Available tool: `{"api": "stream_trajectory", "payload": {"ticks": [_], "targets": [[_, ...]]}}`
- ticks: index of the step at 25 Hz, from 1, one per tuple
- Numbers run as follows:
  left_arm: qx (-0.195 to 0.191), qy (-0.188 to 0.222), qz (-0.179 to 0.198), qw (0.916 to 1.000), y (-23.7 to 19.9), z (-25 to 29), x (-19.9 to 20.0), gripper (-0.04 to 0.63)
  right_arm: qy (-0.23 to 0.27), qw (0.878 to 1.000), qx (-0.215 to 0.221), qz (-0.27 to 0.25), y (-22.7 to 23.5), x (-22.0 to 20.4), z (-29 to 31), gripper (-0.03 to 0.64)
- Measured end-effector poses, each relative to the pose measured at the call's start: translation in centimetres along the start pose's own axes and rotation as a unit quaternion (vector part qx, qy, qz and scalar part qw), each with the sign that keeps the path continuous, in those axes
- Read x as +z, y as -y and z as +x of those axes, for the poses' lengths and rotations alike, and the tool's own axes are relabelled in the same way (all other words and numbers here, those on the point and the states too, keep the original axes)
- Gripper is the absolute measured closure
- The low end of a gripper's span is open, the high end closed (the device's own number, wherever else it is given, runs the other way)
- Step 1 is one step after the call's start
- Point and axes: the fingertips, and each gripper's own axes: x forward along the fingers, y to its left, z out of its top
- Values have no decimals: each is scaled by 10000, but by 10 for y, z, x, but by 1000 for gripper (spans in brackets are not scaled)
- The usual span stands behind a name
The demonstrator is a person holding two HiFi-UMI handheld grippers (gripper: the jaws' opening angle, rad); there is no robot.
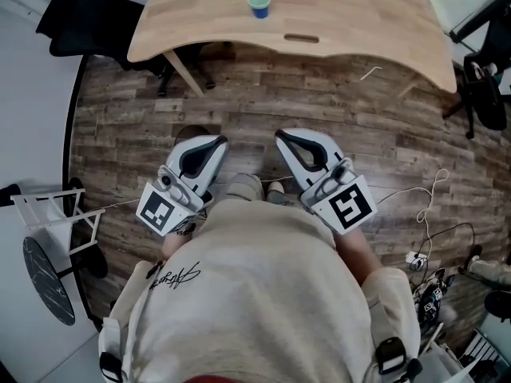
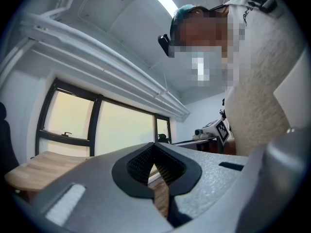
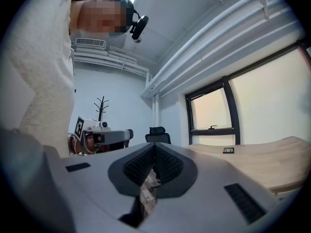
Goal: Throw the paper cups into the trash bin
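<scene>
Hanging short of the tabletop (image 1: 343, 22), the left hand-held gripper (image 1: 214, 144) and right hand-held gripper (image 1: 284, 139) are both closed on nothing. The cup (image 1: 259, 5) stands well in from the tabletop's near edge. Arriving with jaws shut would likely topple it.

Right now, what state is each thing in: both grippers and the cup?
left gripper: shut, nothing between its jaws, held in front of the body.
right gripper: shut, nothing between its jaws, held in front of the body.
paper cup: upright on the wooden table, untouched, apart from both grippers.
</scene>
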Motion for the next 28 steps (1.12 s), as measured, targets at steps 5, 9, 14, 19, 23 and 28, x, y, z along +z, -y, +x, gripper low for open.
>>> {"api": "stream_trajectory", "payload": {"ticks": [5, 9, 14, 19, 23, 28], "targets": [[38, -158, -40, 9999, -1, -4, -7, 592, 35, 10000, 33, 84, 1, -1, 1, 606], [32, -150, -8, 9999, -12, 3, -9, 592, 57, 10000, 55, 56, 10, -1, 11, 606], [-103, -119, 99, 9998, -30, 18, -9, 592, 124, 9999, -63, -2, 28, 6, 22, 606], [-164, -66, 124, 9998, -53, 32, -9, 592, 140, 9998, -131, -67, 48, 9, 39, 606], [-195, -87, 155, 9997, -73, 43, -14, 592, 191, 9997, -143, -22, 65, 8, 54, 606], [-190, -64, 151, 9997, -102, 57, -19, 592, 318, 9994, -155, 54, 87, 11, 77, 606]]}}
